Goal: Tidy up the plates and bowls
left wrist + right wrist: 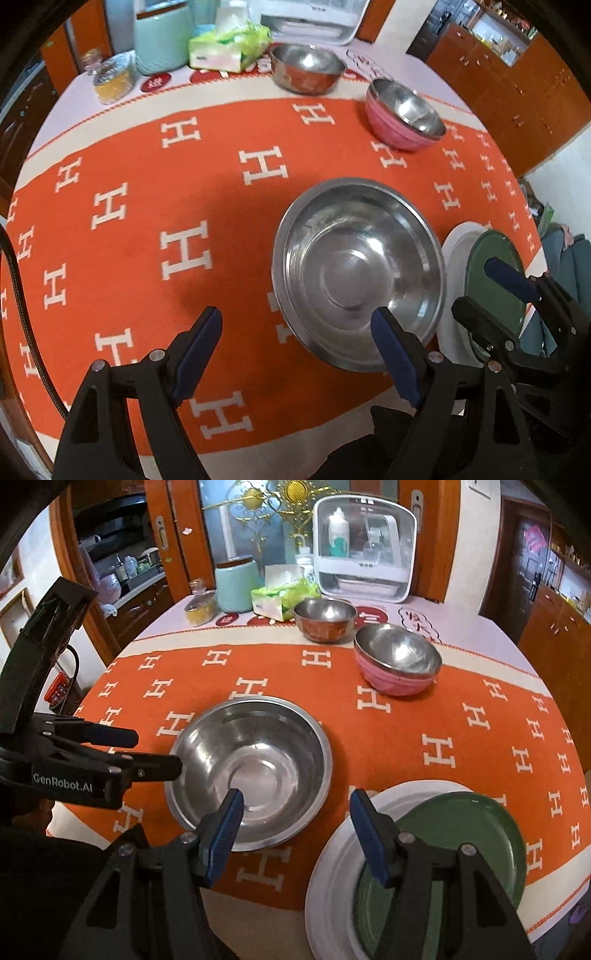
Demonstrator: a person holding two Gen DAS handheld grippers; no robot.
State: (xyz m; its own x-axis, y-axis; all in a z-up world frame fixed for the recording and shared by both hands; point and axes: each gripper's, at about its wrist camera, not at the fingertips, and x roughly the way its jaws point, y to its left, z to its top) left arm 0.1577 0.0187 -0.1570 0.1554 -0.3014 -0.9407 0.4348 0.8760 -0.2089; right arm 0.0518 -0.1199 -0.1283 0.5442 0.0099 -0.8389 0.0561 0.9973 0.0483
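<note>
Done: green plate (461, 834) stacked on white plate (332, 867), steel bowl nested in pink bowl (391, 681) | Left: big steel bowl (255, 771) and copper bowl (325, 626) apart on tabletop (424, 716) | left gripper (299, 354) fingers released, empty | right gripper (295, 834) fingers released, empty

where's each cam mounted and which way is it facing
Left wrist: on the left claw, angled down at the large steel bowl; own fingers show, right claw at right.
Right wrist: on the right claw, angled down between that bowl and the green plate; left claw at left.
Shared: bowl, plate, pink bowl.
</note>
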